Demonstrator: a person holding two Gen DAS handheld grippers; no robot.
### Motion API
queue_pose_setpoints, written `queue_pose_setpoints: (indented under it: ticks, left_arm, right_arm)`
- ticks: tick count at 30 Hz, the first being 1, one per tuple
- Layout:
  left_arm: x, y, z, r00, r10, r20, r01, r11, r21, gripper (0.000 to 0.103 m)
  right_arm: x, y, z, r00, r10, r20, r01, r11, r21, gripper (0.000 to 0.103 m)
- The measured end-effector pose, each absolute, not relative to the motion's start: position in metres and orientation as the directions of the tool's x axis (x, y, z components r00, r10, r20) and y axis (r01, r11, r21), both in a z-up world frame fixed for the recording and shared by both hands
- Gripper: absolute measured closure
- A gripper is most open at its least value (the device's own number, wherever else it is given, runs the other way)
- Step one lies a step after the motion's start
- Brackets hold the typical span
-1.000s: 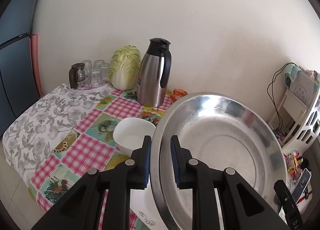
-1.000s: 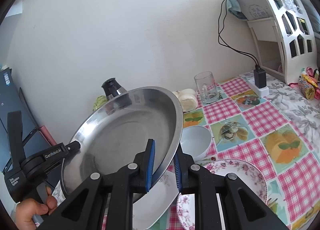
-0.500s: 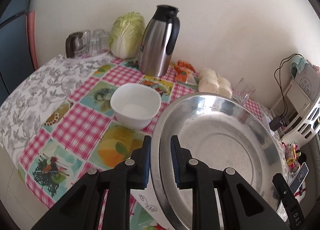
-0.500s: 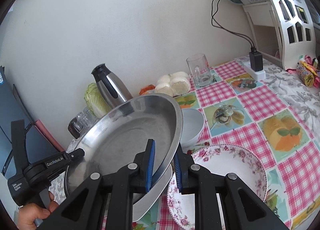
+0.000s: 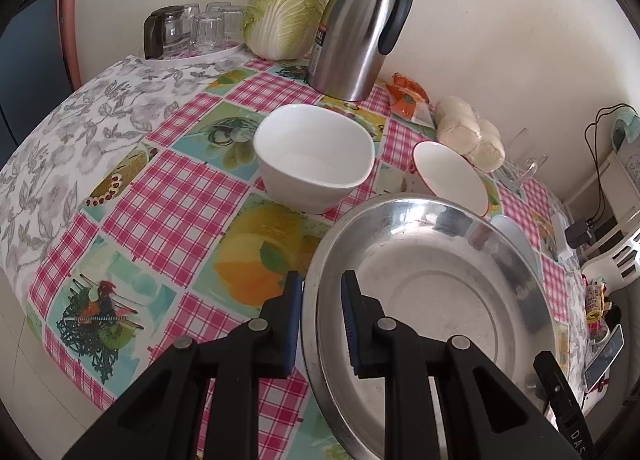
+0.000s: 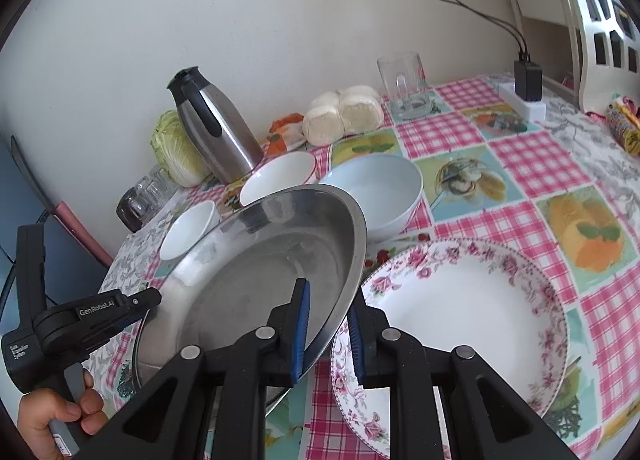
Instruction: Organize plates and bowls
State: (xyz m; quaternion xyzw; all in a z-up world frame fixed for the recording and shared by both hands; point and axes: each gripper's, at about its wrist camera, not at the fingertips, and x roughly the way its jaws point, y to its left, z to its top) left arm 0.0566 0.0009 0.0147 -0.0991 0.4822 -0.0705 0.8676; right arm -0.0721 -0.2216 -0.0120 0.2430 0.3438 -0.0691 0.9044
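Observation:
Both grippers hold a large steel basin (image 5: 436,300) by opposite rims, low over the table. My left gripper (image 5: 320,320) is shut on its left rim. My right gripper (image 6: 328,328) is shut on its right rim (image 6: 352,260). A floral plate (image 6: 456,324) lies just right of the basin. A square white bowl (image 5: 316,156) stands beyond the basin, also seen in the right wrist view (image 6: 188,228). A red-rimmed white bowl (image 5: 448,176) and a pale blue bowl (image 6: 376,192) stand behind the basin. What lies under the basin is hidden.
A steel thermos jug (image 5: 360,20), a cabbage (image 5: 284,8), a tray of glasses (image 5: 192,32), buns (image 5: 472,136) and a snack packet (image 5: 408,96) line the wall. A glass mug (image 6: 404,84), a power strip (image 6: 524,100) and a white rack (image 6: 592,20) stand at the right.
Both grippers have lowered the basin from a raised tilt down towards the table. More of the table, bowls and floral plate has come into view.

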Motion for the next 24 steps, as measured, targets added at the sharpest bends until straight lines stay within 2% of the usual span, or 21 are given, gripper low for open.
queue_pose_setpoints:
  ticks: [24]
  left_arm:
    - [0.064,0.023,-0.001,0.479,-0.164,-0.863,-0.084,0.969,-0.230,0.083]
  right_arm:
    - [-0.053,-0.195,-0.039,0.675,0.048,-0.736,0.254,0.922,0.294,0.083]
